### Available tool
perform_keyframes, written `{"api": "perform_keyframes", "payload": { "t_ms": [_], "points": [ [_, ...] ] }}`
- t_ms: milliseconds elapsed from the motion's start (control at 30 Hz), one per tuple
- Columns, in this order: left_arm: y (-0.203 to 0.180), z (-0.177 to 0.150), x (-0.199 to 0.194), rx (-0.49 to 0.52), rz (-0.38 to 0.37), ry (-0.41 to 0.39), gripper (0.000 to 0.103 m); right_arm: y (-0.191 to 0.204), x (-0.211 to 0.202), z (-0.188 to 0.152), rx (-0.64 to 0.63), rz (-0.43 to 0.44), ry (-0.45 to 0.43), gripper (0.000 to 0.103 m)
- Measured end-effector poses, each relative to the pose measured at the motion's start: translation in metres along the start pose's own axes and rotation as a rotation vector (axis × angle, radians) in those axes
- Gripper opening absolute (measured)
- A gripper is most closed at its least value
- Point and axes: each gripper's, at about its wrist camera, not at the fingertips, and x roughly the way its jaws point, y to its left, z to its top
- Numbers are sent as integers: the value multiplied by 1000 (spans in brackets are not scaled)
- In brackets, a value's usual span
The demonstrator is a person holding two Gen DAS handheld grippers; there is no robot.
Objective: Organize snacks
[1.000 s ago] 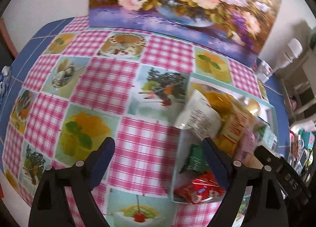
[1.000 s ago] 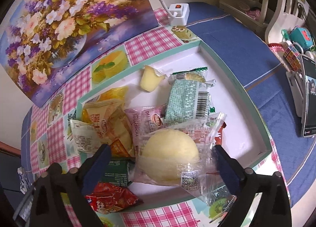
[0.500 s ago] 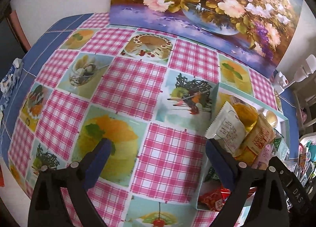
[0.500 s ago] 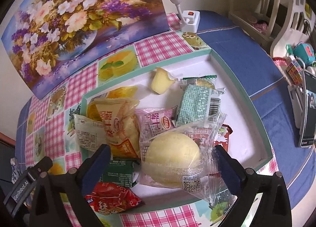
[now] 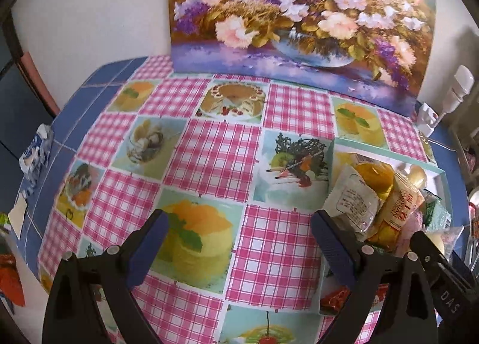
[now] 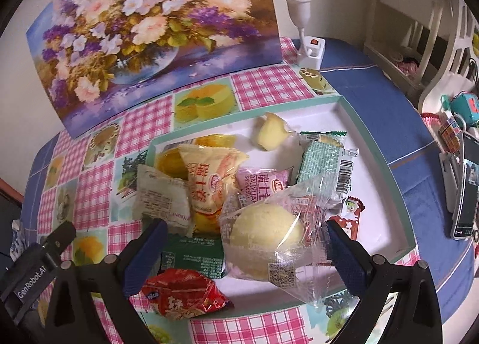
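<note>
A white tray with a teal rim (image 6: 380,212) holds a heap of wrapped snacks. On top lies a round yellow bun in a clear wrapper (image 6: 263,233). My right gripper (image 6: 244,242) hangs over it, open wide, with the bun between the fingers and untouched. Around it are a yellow packet (image 6: 209,182), a pink packet (image 6: 263,185), a green-white packet (image 6: 323,161), a dark green packet (image 6: 191,254) and a red packet (image 6: 182,296). My left gripper (image 5: 239,233) is open and empty above the checked tablecloth, left of the tray (image 5: 389,155).
A flower painting (image 5: 299,14) leans on the wall behind the table. A white lamp on a socket (image 6: 308,53) stands at the back right. A phone on a stand (image 6: 464,188) and a puzzle cube (image 6: 449,131) are right of the tray. A small blue-white carton (image 5: 34,155) lies at the table's left edge.
The left gripper's view has swung left and tipped up, so the tray slid to its right edge and its jaws widened slightly. The right view rolled slightly; the snacks lie as before.
</note>
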Motion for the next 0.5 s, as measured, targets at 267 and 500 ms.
{"api": "perform_keyframes", "payload": {
  "t_ms": [267, 500],
  "points": [
    [9, -23, -14, 1, 25, 2, 96, 11, -16, -22, -54, -7, -25, 103],
    [25, -49, -32, 4, 36, -15, 96, 16, -37, -46, -97, -32, -60, 103]
  ]
}}
